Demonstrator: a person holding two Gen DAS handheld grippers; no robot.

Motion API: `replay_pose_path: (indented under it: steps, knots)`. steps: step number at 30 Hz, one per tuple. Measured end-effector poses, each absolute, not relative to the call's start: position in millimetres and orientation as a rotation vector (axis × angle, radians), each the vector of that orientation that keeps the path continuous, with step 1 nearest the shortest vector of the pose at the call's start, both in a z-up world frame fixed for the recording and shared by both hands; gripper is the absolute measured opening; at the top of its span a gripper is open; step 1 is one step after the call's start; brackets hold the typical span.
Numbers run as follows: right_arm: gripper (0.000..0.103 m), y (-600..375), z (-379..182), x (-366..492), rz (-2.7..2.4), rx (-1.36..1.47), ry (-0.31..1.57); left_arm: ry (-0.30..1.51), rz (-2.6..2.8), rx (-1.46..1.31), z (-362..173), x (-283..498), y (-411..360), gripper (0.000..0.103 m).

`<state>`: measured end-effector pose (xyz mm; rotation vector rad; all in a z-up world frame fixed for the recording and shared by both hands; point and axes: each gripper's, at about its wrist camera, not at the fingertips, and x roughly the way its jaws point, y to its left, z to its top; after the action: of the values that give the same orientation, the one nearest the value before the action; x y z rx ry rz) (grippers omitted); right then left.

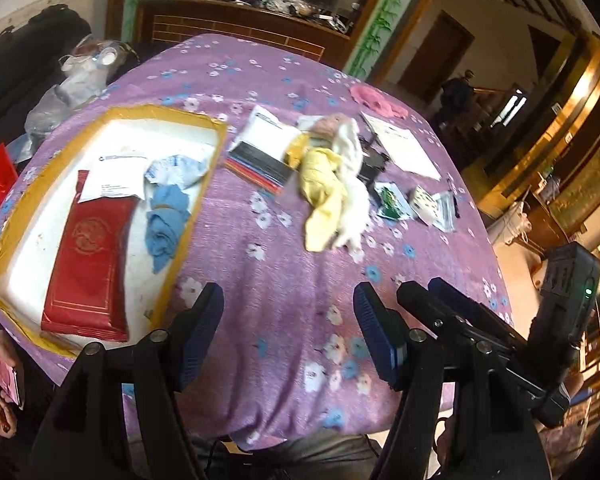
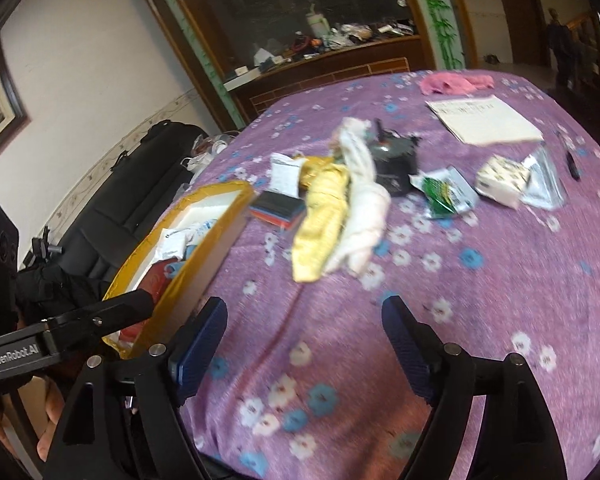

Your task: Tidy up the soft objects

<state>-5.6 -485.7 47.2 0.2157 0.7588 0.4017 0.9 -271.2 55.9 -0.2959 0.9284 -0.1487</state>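
While both claws gape empty, the yellow cloth (image 1: pixel 320 196) lies crumpled against the white cloth (image 1: pixel 354 184).

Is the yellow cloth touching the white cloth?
Touching. In the left wrist view, the yellow cloth lies pressed against the white cloth, no tablecloth showing between them.

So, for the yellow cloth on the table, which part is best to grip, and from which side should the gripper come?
Probably the near end of the yellow cloth, coming from above on its left, box-facing side. It lies long and crumpled with that end spread free on the purple tablecloth, while its right edge touches the white cloth. The right gripper is open and empty.
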Motion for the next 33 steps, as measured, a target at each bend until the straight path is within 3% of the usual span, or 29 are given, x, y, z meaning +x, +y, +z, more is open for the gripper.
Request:
replay_pose_path:
  steps: [33]
  knots:
    - [0.080, -510.5, 29.2, 50.0, 0.304, 0.285, 0.859, 1.064, -0.154, -0.338, 9.9, 44.4, -276.4, 0.067]
